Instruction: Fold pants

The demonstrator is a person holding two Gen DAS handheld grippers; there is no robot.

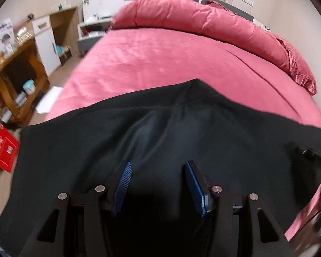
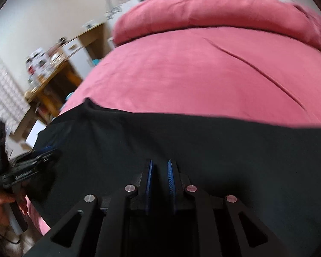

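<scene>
The black pants [image 1: 160,132] lie spread across the near part of a pink bed [image 1: 164,60]; they also fill the lower half of the right wrist view [image 2: 203,137]. My left gripper [image 1: 158,167] is open just above the dark cloth, with blue pads wide apart and nothing between them. My right gripper [image 2: 160,165] has its blue pads close together with a narrow gap, low over the pants; I cannot tell whether cloth is pinched. The left gripper also shows at the left of the right wrist view [image 2: 32,162], and the right gripper at the right edge of the left wrist view [image 1: 314,156].
A rolled pink duvet [image 1: 203,19] lies across the head of the bed. A wooden table [image 1: 17,68] with clutter, a white cabinet [image 1: 47,42] and a red box [image 1: 2,150] stand on the floor to the left of the bed.
</scene>
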